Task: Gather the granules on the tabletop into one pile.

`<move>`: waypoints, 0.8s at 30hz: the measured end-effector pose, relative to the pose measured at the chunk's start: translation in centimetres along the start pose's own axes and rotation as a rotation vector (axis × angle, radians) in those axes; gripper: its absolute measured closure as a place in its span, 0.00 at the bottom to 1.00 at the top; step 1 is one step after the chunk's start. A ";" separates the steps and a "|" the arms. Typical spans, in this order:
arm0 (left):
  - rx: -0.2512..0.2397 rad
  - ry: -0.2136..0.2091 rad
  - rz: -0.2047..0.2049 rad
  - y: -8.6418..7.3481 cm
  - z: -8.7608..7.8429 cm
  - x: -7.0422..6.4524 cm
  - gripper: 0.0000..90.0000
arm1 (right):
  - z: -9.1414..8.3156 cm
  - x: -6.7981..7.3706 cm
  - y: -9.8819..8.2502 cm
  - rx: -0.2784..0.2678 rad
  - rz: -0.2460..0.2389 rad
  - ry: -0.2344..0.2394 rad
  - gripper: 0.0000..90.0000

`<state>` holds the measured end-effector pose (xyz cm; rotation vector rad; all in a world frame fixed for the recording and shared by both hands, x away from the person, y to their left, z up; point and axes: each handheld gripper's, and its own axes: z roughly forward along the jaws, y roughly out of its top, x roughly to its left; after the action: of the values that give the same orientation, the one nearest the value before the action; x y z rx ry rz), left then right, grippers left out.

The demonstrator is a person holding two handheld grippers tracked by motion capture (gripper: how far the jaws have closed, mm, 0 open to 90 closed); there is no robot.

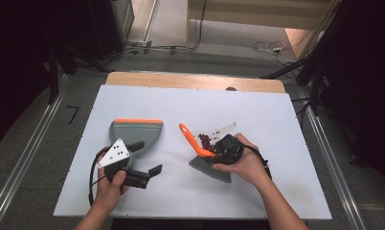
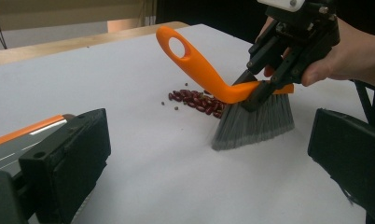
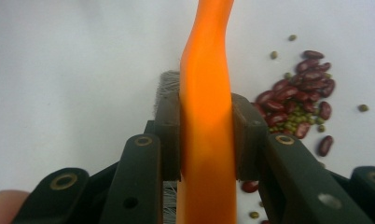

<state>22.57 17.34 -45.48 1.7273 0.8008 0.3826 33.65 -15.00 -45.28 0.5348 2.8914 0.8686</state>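
The right gripper (image 1: 218,152) holds the brush (image 2: 232,93) by the lower part of its orange handle, with both jaws pressed firmly against it, as the right gripper view shows. The grey bristles rest on the white table (image 1: 190,103), and the small heap of red and green beans (image 2: 195,100) lies just beside the bristles, on the far side of the brush. The left gripper (image 1: 145,160) has its jaws wide apart and holds nothing; it hovers just in front of the grey dustpan (image 1: 133,132) with the orange edge, which lies flat, well apart from the beans. I think the main risk is that the dustpan is not held while the brush pushes the beans toward it, so it may slide away. A fast stroke can also scatter the round beans over the smooth table, and some loose green ones already lie apart. The handle may also twist between the jaws if the bristles press down too hard.
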 end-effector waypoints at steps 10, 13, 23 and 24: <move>-0.001 -0.004 0.001 0.0 0.0 -0.1 0.00 | 0.1 -1.8 -0.1 -0.033 0.029 -0.018 0.75; 0.001 -0.005 0.002 0.0 0.1 -0.1 0.00 | 0.1 -2.2 0.0 -0.037 0.032 -0.028 0.75; 0.002 -0.007 0.005 -0.1 0.1 -0.1 0.00 | 0.2 -3.6 0.3 -0.050 0.039 -0.049 0.75; 0.002 -0.008 0.005 -0.1 0.1 -0.1 0.00 | 0.2 -3.7 0.3 -0.051 0.041 -0.047 0.75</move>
<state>22.57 17.23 -45.56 1.7324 0.7919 0.3785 37.20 -15.96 -45.38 0.6026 2.8176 0.9204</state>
